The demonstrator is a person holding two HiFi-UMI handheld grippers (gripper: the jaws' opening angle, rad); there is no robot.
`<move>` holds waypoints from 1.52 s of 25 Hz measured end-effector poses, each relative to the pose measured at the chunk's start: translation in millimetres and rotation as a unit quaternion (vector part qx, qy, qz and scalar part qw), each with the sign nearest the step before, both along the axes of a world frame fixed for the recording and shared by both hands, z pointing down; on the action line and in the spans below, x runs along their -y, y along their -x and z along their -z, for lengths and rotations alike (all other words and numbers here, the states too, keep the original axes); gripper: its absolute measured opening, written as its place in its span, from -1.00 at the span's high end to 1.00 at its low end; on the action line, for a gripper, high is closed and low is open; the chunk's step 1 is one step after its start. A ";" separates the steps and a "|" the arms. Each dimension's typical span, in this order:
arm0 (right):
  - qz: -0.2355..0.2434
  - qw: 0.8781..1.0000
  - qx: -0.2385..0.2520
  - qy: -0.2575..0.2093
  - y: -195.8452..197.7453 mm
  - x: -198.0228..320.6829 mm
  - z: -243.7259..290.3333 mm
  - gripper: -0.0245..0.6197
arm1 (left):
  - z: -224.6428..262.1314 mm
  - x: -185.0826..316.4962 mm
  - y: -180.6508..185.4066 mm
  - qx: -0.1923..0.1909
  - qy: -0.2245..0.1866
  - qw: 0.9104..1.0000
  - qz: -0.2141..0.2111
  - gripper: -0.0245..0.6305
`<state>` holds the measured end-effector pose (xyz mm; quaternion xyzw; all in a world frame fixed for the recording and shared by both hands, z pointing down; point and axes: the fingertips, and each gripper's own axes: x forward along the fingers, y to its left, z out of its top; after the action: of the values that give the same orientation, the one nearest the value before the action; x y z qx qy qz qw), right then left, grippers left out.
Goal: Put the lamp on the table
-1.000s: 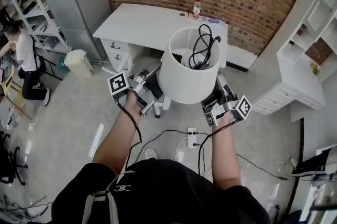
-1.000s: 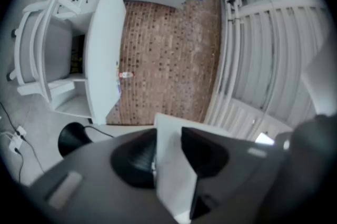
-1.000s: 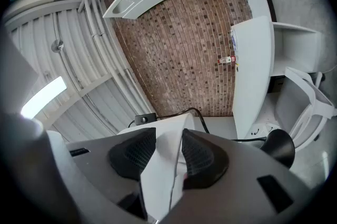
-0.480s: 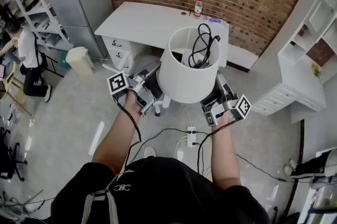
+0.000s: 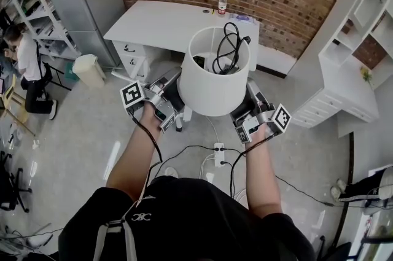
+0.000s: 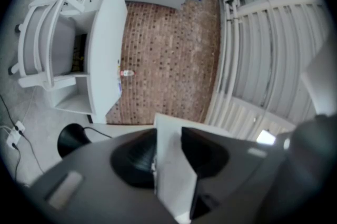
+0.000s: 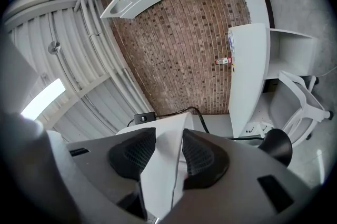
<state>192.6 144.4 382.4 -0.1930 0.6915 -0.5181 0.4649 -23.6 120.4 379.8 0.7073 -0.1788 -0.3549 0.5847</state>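
Observation:
The lamp is a white drum shade [image 5: 212,78] with a black cord [image 5: 226,51] coiled in its open top. It hangs in the air in front of the white table [image 5: 166,20]. My left gripper [image 5: 174,96] is shut on the lower left rim of the shade, my right gripper [image 5: 244,104] on the lower right rim. In the left gripper view the shade wall [image 6: 171,165] stands between the pads, with the lamp's black base [image 6: 71,138] below. The right gripper view shows the shade edge [image 7: 163,165] pinched and the black base [image 7: 278,145] off to the right.
A bottle [image 5: 221,3] and small items stand at the table's far edge by the brick wall. A white chair [image 7: 295,101] sits at the table under the lamp. A power strip [image 5: 218,154] with cables lies on the floor. There is a bin [image 5: 91,69] at the left and white shelves [image 5: 368,38] at the right.
The lamp and both grippers have moved forward toward the table and a little up. Both grips on the shade are unchanged.

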 end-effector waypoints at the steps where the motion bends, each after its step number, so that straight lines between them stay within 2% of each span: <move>1: -0.001 1.000 -0.001 -0.001 -3.5 -1.1 0.5 0.46 | -0.5 -1.5 -3.5 -0.001 0.000 1.000 0.000 0.52; 12: -0.008 1.000 0.002 -0.010 -26.8 -5.3 3.4 0.46 | 8.8 -0.4 -27.6 0.001 -0.016 1.000 -0.007 0.52; 20: -0.007 1.000 -0.005 -0.015 -29.1 25.9 4.9 0.45 | 9.6 33.7 -30.4 -0.001 -0.022 1.000 -0.007 0.52; 27: -0.006 1.000 -0.009 -0.018 -29.6 91.8 0.1 0.45 | 4.5 99.4 -31.0 -0.004 -0.027 1.000 -0.008 0.52; 38: 0.013 1.000 -0.019 -0.016 -4.8 246.4 3.3 0.45 | 6.7 248.7 -5.7 -0.006 -0.029 1.000 0.007 0.53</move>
<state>197.4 -102.0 379.1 -0.1860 0.7110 -0.5090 0.4481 -18.0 -128.3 373.1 0.7206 -0.1700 -0.3680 0.5625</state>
